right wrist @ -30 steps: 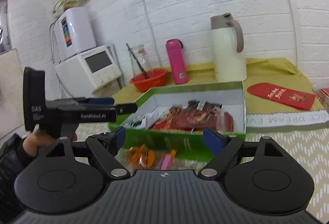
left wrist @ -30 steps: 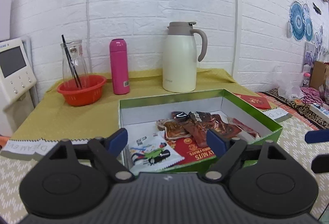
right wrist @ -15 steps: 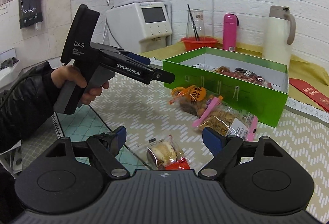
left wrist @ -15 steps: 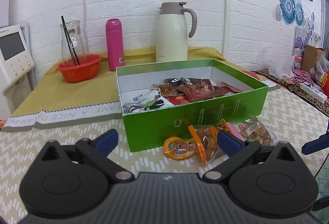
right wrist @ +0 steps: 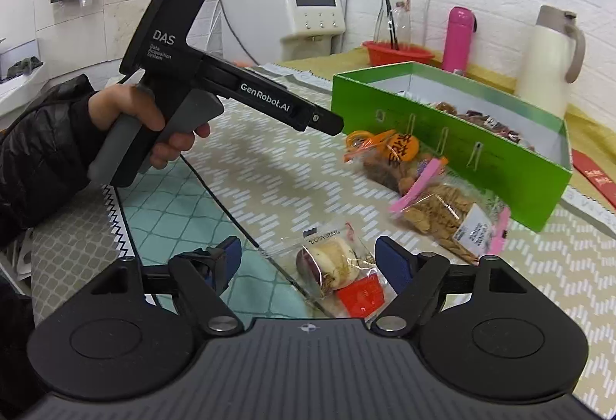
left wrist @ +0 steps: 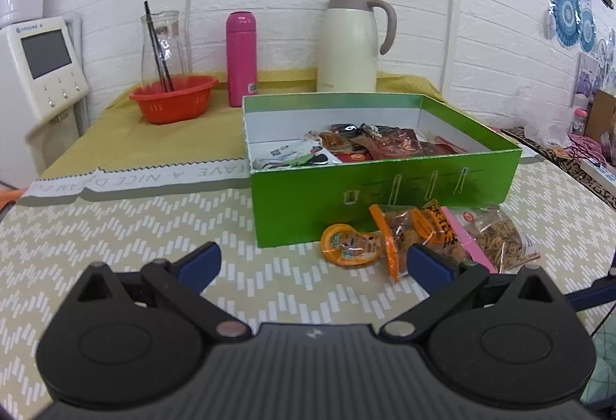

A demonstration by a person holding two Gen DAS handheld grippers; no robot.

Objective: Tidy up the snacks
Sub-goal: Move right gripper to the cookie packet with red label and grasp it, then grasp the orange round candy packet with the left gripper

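An open green box [left wrist: 385,196] holds several snack packets [left wrist: 377,146]; it also shows in the right wrist view [right wrist: 454,146]. In front of it lie an orange-labelled snack bag [left wrist: 419,231] and a pink-edged bag of crackers [left wrist: 496,239], both also seen in the right wrist view, orange bag [right wrist: 389,158] and pink bag [right wrist: 446,212]. A clear packet with a pastry [right wrist: 338,266] lies near the table edge, between my open right gripper's [right wrist: 313,262] fingers. My left gripper [left wrist: 313,262] is open and empty, short of the orange bag.
A red basket [left wrist: 173,100] with a glass carafe, a pink flask [left wrist: 241,58] and a cream thermos jug [left wrist: 352,42] stand at the back. A white appliance [right wrist: 285,12] is at the left. A red envelope [right wrist: 593,177] lies right of the box.
Both grippers have pulled back from the box toward the table's front. The right gripper has swung down over the pastry packet, which now sits between its fingers.
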